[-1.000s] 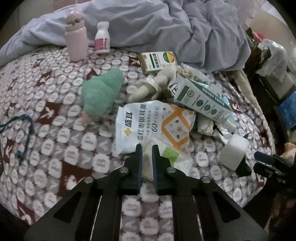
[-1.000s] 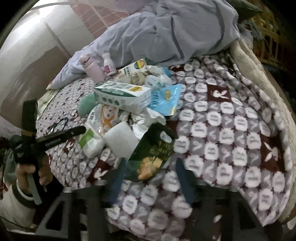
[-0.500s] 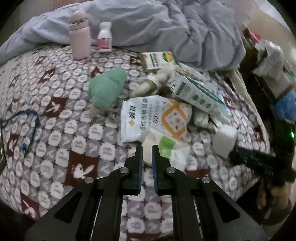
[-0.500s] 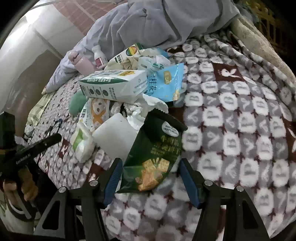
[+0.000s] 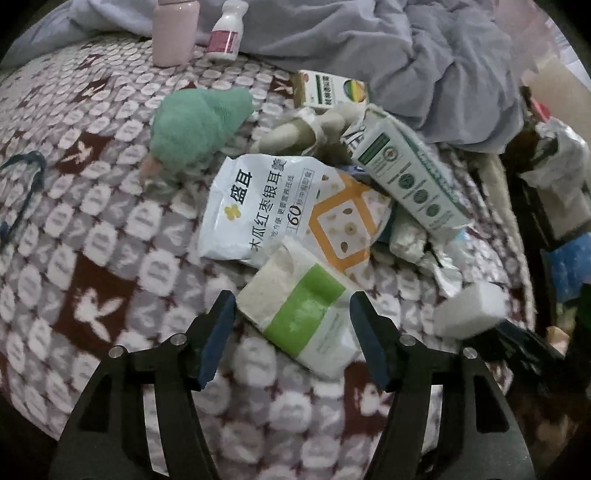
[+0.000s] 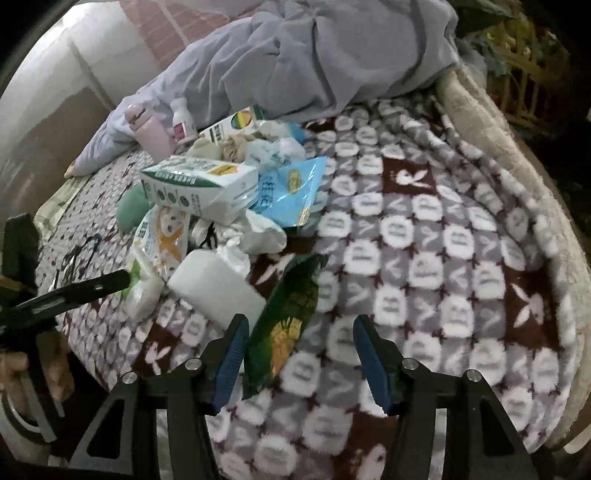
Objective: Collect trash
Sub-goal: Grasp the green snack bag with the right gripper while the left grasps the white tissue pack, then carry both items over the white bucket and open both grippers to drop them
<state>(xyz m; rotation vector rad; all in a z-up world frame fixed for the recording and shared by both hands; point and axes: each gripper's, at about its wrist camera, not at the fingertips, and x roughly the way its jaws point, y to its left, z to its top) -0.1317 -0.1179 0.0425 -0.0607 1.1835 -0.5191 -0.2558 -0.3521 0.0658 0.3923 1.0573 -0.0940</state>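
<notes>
A heap of trash lies on the patterned bed blanket (image 5: 110,229). In the left wrist view my left gripper (image 5: 291,321) is open, its jaws either side of a white tissue pack with a green band (image 5: 306,306). Behind it lie a white snack bag (image 5: 266,210) and a green-and-white carton (image 5: 410,177). In the right wrist view my right gripper (image 6: 297,347) is open around the lower end of a green snack bag (image 6: 288,314). A white block (image 6: 214,284) lies left of it, and a blue wrapper (image 6: 291,188) farther back.
A pink flask (image 5: 173,29), a small white bottle (image 5: 225,33), a green plush toy (image 5: 199,125) and a grey duvet (image 5: 406,48) sit at the back. The bed's edge (image 6: 517,155) runs along the right. A dark cord (image 5: 22,192) lies at the left.
My left gripper has opened and moved forward over the tissue pack. My right gripper has stayed open while the green snack bag has tipped more upright between its jaws.
</notes>
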